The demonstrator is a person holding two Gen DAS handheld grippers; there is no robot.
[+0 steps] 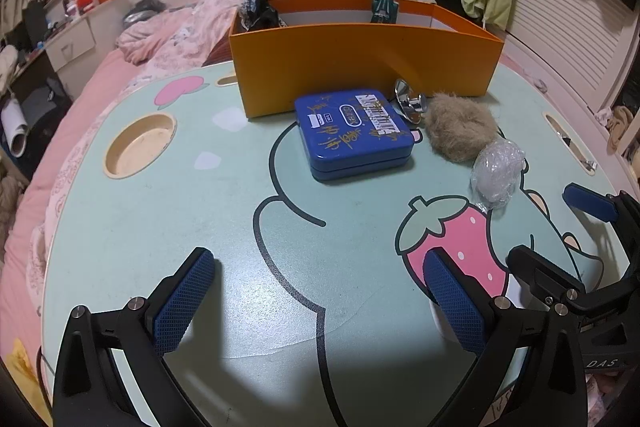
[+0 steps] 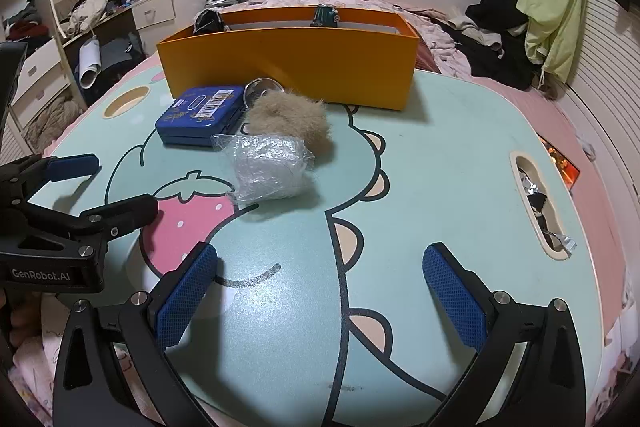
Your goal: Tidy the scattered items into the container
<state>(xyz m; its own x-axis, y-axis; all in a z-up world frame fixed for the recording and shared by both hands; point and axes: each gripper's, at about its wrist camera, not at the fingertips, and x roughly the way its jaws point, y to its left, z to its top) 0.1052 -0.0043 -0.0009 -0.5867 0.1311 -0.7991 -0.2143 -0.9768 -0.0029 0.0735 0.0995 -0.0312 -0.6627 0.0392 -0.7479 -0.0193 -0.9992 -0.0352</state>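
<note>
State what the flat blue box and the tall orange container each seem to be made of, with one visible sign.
Flat blue box: probably painted tin, glossy, with a seamed lid and rounded corners. Tall orange container: likely matte cardboard, with thin flat walls, folded corners and a white inside.

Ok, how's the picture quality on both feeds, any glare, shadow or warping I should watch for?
Left wrist: heavy fisheye bending of the table edge, dark vignette corners, soft sheen mid-table, the left tongs cast a shadow at the bottom. Right wrist: same warping; the plastic-wrapped bundle glints, the orange box and blue tin stay sharp.
</note>
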